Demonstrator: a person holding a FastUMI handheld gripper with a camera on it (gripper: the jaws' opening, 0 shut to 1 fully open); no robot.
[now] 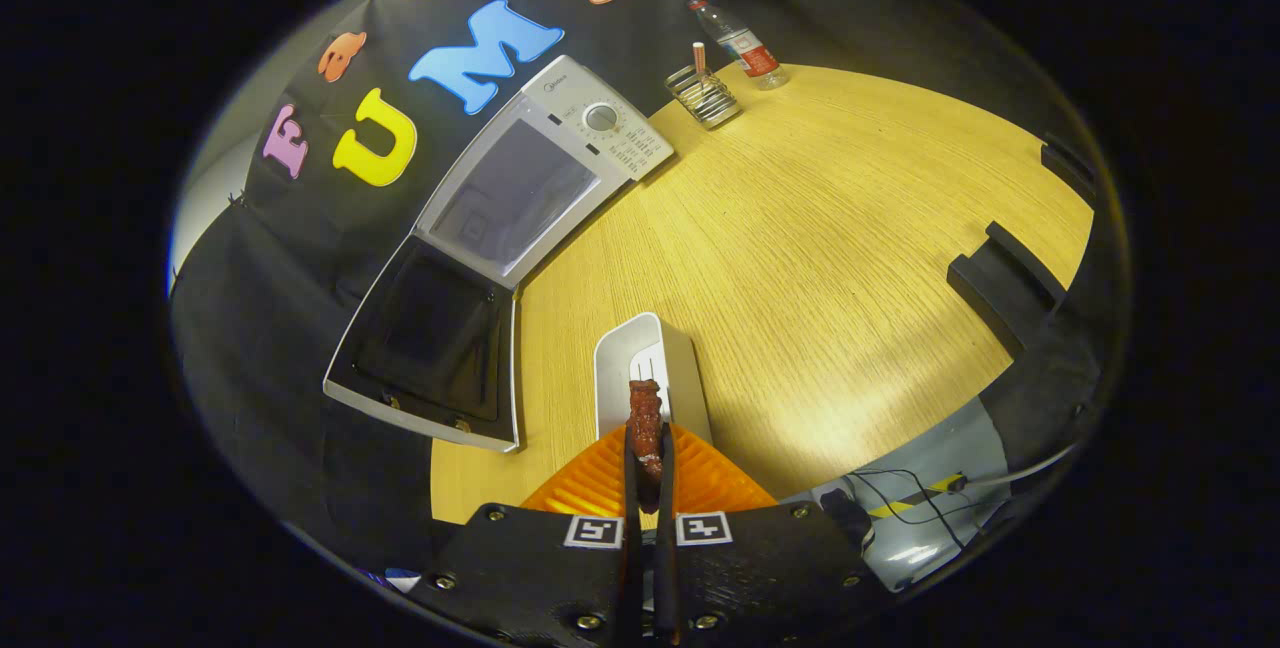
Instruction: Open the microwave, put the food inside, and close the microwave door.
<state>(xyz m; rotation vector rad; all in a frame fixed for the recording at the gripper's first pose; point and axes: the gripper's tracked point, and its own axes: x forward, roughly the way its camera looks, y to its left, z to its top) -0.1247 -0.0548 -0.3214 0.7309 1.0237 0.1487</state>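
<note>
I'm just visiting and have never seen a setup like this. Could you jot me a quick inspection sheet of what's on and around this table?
Surface: wooden table, mostly bare.
Job's things: microwave with its door swung open; meat skewer clamped in the gripper; white tray just ahead of the fingers.
Clutter: wire rack and water bottle beyond the microwave.
Grippers: gripper shut on the meat skewer.
Cables: thin wires on the floor beside the table.
Surroundings: black cloth wall behind the microwave; black blocks at the table's edge.

Matt wood-grain table (800, 228), glossy plastic microwave (560, 168), wire-metal rack (703, 96).
</note>
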